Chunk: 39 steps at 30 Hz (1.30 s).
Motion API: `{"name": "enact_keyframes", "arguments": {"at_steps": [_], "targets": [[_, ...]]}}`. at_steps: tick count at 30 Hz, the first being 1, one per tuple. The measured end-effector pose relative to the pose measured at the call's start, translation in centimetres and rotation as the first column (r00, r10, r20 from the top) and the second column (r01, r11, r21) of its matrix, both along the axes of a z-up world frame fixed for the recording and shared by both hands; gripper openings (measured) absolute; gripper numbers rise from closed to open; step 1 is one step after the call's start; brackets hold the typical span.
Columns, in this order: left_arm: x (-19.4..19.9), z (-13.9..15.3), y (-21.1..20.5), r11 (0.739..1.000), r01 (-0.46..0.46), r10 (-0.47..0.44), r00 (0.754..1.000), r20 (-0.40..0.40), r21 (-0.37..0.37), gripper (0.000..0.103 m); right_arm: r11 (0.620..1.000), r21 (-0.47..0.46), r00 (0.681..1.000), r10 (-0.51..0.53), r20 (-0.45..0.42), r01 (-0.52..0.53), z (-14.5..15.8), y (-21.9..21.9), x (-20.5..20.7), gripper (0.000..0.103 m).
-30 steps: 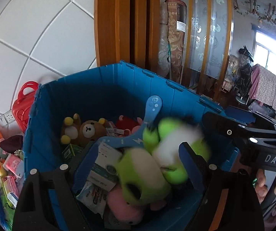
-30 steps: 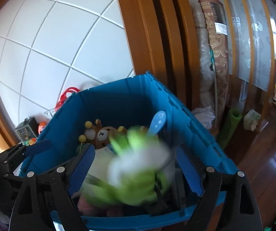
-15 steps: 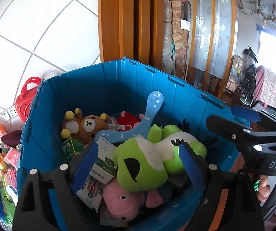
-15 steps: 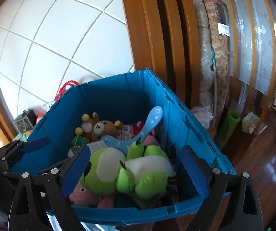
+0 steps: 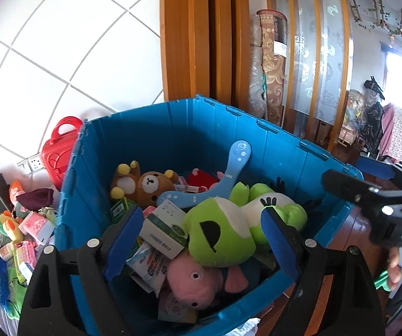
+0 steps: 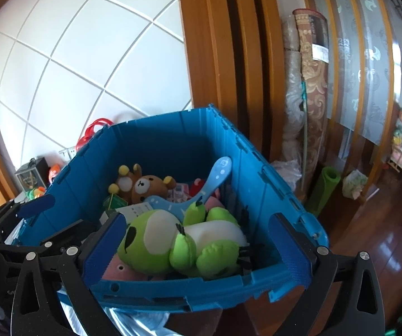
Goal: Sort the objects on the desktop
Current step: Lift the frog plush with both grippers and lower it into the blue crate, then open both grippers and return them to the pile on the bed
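— Where's the green plush (image 5: 223, 232)?
— Lying atop the pile in the blue crate (image 5: 150, 128), over the pink plush (image 5: 192, 280); a brown bear (image 5: 147, 184) behind.
— Grippers?
— Left gripper (image 5: 201, 246) and right gripper (image 6: 198, 249) both spread wide, holding nothing.

Home: toy-filled crate (image 5: 150, 128), rolled rugs (image 6: 310, 84)

A white tiled wall (image 6: 69, 64) meets an orange-brown wooden door frame (image 6: 220, 56), beside which rolled patterned carpets (image 6: 313, 84) stand upright against frosted glass panels (image 6: 369, 56), with a green rolled mat (image 6: 324, 190) and what may be a plastic bag (image 6: 353, 186) on the glossy wooden floor (image 6: 383, 246).
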<state>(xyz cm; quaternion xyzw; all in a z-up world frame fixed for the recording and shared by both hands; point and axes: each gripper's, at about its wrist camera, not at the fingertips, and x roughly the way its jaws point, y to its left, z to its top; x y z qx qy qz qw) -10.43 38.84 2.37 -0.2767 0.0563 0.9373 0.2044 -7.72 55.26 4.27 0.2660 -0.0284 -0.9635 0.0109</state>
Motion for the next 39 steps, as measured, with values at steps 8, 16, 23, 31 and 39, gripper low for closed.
{"name": "enact_keyframes", "arguments": {"at_steps": [8, 16, 23, 31, 39], "targets": [[1.1, 0.0, -2.4, 0.999, -0.03, 0.03, 0.999, -0.028, 0.022, 0.086, 0.998, 0.038, 0.999, -0.041, 0.014, 0.041, -0.5, -0.5, 1.1, 0.103], [1.9, 0.7, -8.1, 0.993, -0.1, 0.103, 0.993, -0.057, 0.058, 0.086, 0.997, 0.065, 0.999, 0.043, -0.007, -0.042, 0.2, -6.1, 0.8, 0.103], [3.0, 0.5, -17.6, 0.97, -0.229, 0.234, 0.97, -0.061, 0.088, 0.086, 0.981, 0.082, 0.983, 0.179, -0.034, -0.176, 0.8, -15.0, 0.7, 0.103], [4.9, -0.7, -30.6, 0.928, -0.356, 0.361, 0.932, -0.03, 0.11, 0.086, 0.951, 0.078, 0.953, 0.302, -0.024, -0.3, 0.0, -27.3, 1.1, 0.103], [6.4, -3.3, -44.4, 0.877, -0.473, 0.473, 0.881, 0.018, 0.088, 0.086, 0.933, 0.04, 0.934, 0.356, 0.036, -0.358, -3.4, -37.7, 1.9, 0.103]]}}
